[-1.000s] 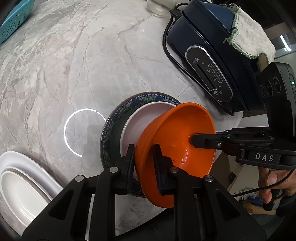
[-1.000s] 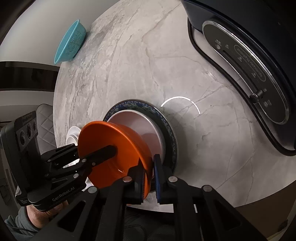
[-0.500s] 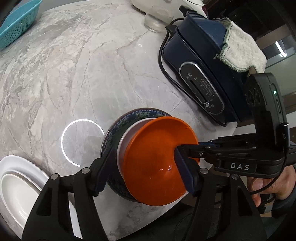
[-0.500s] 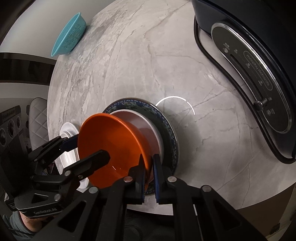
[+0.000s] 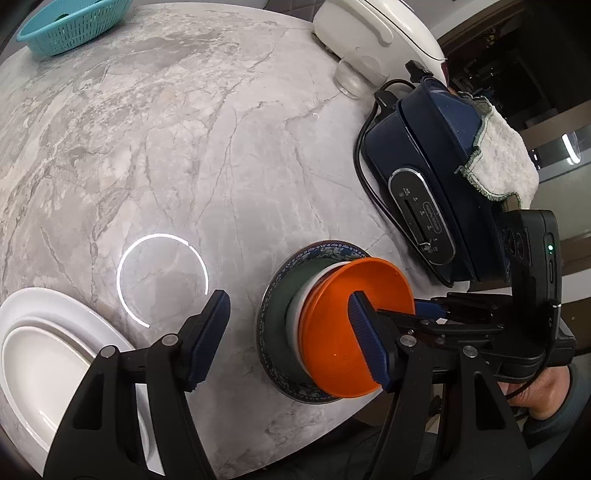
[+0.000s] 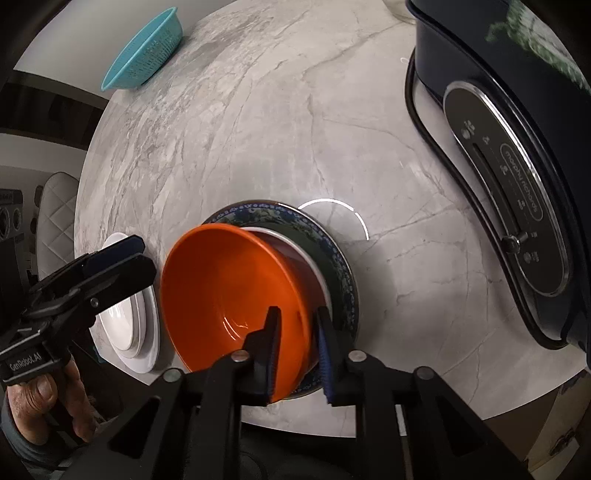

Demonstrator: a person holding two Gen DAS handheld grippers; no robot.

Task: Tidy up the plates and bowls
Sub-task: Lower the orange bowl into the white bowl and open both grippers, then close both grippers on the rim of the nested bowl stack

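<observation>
While my left gripper (image 5: 291, 334) has drawn back from the orange bowl (image 5: 354, 328), the biggest change since a second ago is in both sets of jaws: then each pinched the bowl's rim, now the left jaws stand wide and empty over bare worktop (image 5: 184, 147), the bowl just off their right finger. My right gripper (image 6: 297, 350) has just been opening; its jaws straddle the bowl's near rim with a narrow gap, and I see the pads no longer pressing it.

Largest first: the round, grey-veined marble worktop fills both views, glossy enough to mirror a ring light. Beyond my right jaws sits a dark navy appliance (image 5: 436, 177) with a chrome-edged control panel, a pale cloth (image 5: 502, 158) draped over it and a black cord (image 5: 364, 173) curling along its side. Left of my left jaws lie stacked white plates (image 5: 48, 354), smooth and oval. Far ahead is a teal mesh basket (image 5: 70, 22).

The smooth orange bowl now rests nested in a white bowl (image 5: 299, 299), which stands on a dark plate with a blue patterned rim (image 5: 325, 249), between the two grippers.
</observation>
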